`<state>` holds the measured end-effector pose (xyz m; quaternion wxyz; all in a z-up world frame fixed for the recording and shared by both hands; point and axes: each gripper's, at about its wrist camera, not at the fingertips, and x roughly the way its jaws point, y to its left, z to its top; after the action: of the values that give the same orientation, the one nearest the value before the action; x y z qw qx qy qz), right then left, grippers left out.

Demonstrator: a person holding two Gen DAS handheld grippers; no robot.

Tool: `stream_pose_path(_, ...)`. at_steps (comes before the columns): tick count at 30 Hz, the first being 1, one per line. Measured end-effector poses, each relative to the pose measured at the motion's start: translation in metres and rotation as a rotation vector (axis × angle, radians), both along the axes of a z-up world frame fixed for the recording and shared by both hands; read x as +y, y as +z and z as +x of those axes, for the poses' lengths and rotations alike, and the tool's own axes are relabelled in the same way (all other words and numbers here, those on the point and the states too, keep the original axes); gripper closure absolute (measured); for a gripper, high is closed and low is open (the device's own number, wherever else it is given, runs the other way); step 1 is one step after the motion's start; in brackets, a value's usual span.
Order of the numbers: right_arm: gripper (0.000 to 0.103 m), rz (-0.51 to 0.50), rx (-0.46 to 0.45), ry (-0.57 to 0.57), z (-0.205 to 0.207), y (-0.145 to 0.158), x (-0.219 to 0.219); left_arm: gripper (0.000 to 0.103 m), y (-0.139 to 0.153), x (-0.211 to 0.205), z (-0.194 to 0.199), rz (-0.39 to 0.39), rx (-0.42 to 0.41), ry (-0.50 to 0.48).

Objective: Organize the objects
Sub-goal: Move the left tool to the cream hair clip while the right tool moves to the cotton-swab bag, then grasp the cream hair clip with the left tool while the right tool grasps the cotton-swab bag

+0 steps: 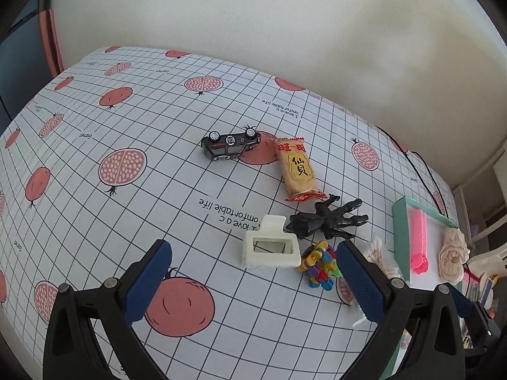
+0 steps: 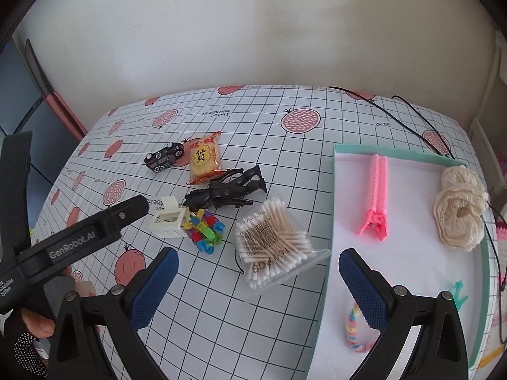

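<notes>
Loose items lie on the pomegranate-print tablecloth: a black toy car on its side, a yellow snack packet, a black figure, a white claw clip and a bundle of colourful clips. My left gripper is open just in front of the white clip. A clear pack of cotton swabs lies left of the teal-rimmed tray. My right gripper is open right before the pack. The tray holds a pink clip, a cream scrunchie and a pastel bracelet.
One finger of the left gripper reaches in from the left in the right wrist view, held by a gloved hand. A black cable runs along the table's far right. A white wall stands behind the table.
</notes>
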<state>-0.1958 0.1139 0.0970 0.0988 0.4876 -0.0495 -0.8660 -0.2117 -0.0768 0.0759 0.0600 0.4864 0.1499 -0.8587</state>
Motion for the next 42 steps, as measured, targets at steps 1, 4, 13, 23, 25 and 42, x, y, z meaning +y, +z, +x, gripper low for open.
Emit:
stream_pose_path(1,0.0,0.005,-0.004,0.006,-0.002,-0.001,-0.002,0.0,-0.002,0.0,-0.003,-0.001,-0.01,0.003)
stream_pose_path(4,0.0,0.007,-0.025,0.015,-0.01,-0.004,-0.006,0.0,-0.01,0.001,-0.011,0.014,-0.041,0.007)
stream_pose_path(13,0.001,0.014,-0.083,0.045,-0.033,-0.026,-0.014,0.0,-0.025,0.005,-0.036,0.004,-0.087,-0.009)
stream_pose_path(23,0.006,0.017,-0.112,0.05,-0.048,-0.041,-0.011,0.0,-0.047,0.01,-0.052,-0.017,-0.152,-0.043)
stream_pose_path(25,0.007,0.018,-0.116,0.05,-0.048,-0.043,-0.01,0.0,-0.049,0.01,-0.052,-0.008,-0.156,-0.042)
stream_pose_path(42,0.013,0.008,-0.161,0.042,-0.051,-0.06,-0.012,0.005,-0.055,0.013,-0.047,-0.048,-0.173,-0.035)
